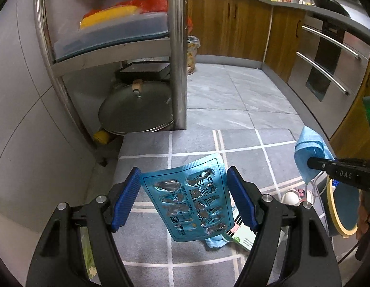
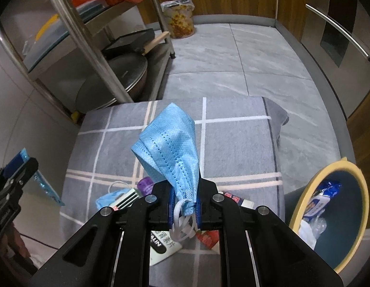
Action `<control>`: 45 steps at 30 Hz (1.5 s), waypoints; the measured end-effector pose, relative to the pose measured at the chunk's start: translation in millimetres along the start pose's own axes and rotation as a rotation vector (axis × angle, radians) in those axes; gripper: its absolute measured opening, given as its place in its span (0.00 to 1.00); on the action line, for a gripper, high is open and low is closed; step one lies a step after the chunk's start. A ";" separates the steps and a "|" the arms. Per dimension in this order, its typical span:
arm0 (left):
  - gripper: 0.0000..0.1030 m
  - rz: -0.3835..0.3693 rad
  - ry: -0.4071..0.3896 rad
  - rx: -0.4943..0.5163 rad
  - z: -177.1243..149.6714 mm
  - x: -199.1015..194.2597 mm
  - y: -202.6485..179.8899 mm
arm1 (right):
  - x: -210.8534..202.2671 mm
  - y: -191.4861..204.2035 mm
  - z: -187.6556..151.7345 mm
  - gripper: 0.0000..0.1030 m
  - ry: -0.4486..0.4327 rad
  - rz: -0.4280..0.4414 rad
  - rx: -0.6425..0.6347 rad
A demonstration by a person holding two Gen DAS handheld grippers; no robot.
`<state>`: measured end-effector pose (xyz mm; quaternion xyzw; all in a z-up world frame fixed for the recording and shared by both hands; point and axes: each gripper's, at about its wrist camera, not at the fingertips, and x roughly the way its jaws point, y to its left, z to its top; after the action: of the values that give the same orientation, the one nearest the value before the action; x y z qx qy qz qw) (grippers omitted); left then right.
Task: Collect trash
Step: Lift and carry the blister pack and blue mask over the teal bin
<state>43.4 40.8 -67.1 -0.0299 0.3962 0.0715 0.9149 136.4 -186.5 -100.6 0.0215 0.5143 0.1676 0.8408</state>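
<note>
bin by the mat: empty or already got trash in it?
Not empty. The right wrist view looks into the yellow-rimmed bin: a blue and white wrapper and clear plastic lie inside. How full, cannot tell.

Blue blister pack, cells crushed empty, hangs tilted above the checked mat. Crumpled blue face mask sticks upright. Yellow-rimmed bin holds wrappers.

My blister pack covered most of the litter on the mat below it. My mask hid my own right pads. The bin was cut by the frame's edge, and its wrappers were too blurred to tell. The small box's print was half hidden by my fingers.
</note>
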 end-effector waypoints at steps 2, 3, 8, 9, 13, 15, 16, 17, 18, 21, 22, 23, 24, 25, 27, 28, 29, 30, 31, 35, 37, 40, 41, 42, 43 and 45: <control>0.70 -0.007 -0.009 -0.004 1.4 -2.7 0.8 | -7.9 2.6 -2.0 0.14 -0.014 0.013 0.002; 0.70 -0.010 -0.012 -0.007 1.6 -3.7 1.1 | -12.1 3.3 -2.7 0.14 -0.022 0.020 0.002; 0.70 -0.039 -0.042 0.001 4.3 -10.9 -1.9 | -41.8 2.6 -3.1 0.14 -0.087 0.073 0.015; 0.70 -0.044 -0.051 0.007 5.4 -13.1 -3.9 | -48.7 1.0 -2.8 0.14 -0.102 0.080 0.017; 0.70 -0.075 -0.100 0.030 12.9 -27.9 -14.6 | -73.9 -9.0 -1.9 0.14 -0.158 0.080 0.032; 0.70 -0.094 -0.148 0.054 19.6 -39.8 -20.9 | -86.2 -18.8 -2.2 0.14 -0.187 0.084 0.057; 0.70 -0.099 -0.171 0.066 22.7 -45.3 -23.0 | -92.8 -25.4 -2.8 0.14 -0.202 0.088 0.073; 0.70 -0.102 -0.186 0.073 25.2 -48.4 -24.1 | -97.8 -31.1 -3.8 0.14 -0.212 0.086 0.084; 0.70 -0.107 -0.198 0.077 27.4 -51.8 -25.5 | -102.0 -36.0 -4.1 0.14 -0.221 0.080 0.092; 0.70 -0.134 -0.224 0.075 34.6 -61.4 -29.5 | -118.5 -54.6 -6.2 0.14 -0.254 0.060 0.116; 0.70 -0.140 -0.228 0.077 36.0 -63.5 -31.5 | -122.3 -59.1 -7.5 0.14 -0.263 0.055 0.119; 0.70 -0.146 -0.231 0.080 37.3 -65.4 -34.0 | -128.7 -66.5 -8.8 0.14 -0.276 0.045 0.121; 0.70 -0.152 -0.232 0.084 38.5 -66.6 -36.6 | -132.1 -70.5 -9.9 0.14 -0.283 0.037 0.123; 0.70 -0.158 -0.234 0.091 39.2 -68.1 -40.8 | -138.0 -77.7 -11.8 0.14 -0.296 0.022 0.125; 0.70 -0.178 -0.233 0.104 39.7 -70.5 -50.1 | -149.3 -94.4 -16.4 0.14 -0.319 -0.007 0.133; 0.70 -0.190 -0.232 0.110 39.8 -71.0 -54.3 | -154.7 -101.2 -19.1 0.14 -0.328 -0.020 0.136; 0.70 -0.200 -0.230 0.117 40.8 -71.9 -58.7 | -160.0 -109.5 -21.9 0.14 -0.339 -0.036 0.141; 0.70 -0.214 -0.226 0.134 41.0 -72.3 -67.4 | -165.5 -119.3 -25.4 0.14 -0.348 -0.054 0.147; 0.70 -0.225 -0.223 0.152 42.0 -71.8 -74.2 | -169.2 -126.4 -28.0 0.14 -0.355 -0.067 0.153; 0.71 -0.274 -0.207 0.216 40.8 -72.1 -109.3 | -186.6 -168.4 -46.5 0.14 -0.378 -0.120 0.209; 0.71 -0.304 -0.197 0.252 39.0 -72.5 -131.0 | -190.9 -185.1 -55.3 0.14 -0.382 -0.141 0.238; 0.71 -0.359 -0.187 0.312 35.1 -76.0 -161.1 | -191.9 -210.5 -70.2 0.14 -0.372 -0.163 0.280; 0.71 -0.376 -0.185 0.330 33.5 -77.4 -170.4 | -190.4 -218.2 -74.9 0.14 -0.364 -0.168 0.290; 0.71 -0.392 -0.182 0.350 32.9 -77.9 -179.5 | -188.6 -224.6 -78.8 0.14 -0.355 -0.172 0.298; 0.71 -0.411 -0.176 0.373 30.5 -79.3 -192.7 | -185.4 -233.6 -84.6 0.14 -0.342 -0.178 0.305; 0.71 -0.442 -0.159 0.397 27.7 -78.8 -210.4 | -180.5 -243.8 -93.4 0.14 -0.329 -0.188 0.314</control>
<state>42.6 -172.4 8.9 0.0695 0.3136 -0.2061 0.9243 43.4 -483.9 -40.5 0.1311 0.3899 0.0007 0.9115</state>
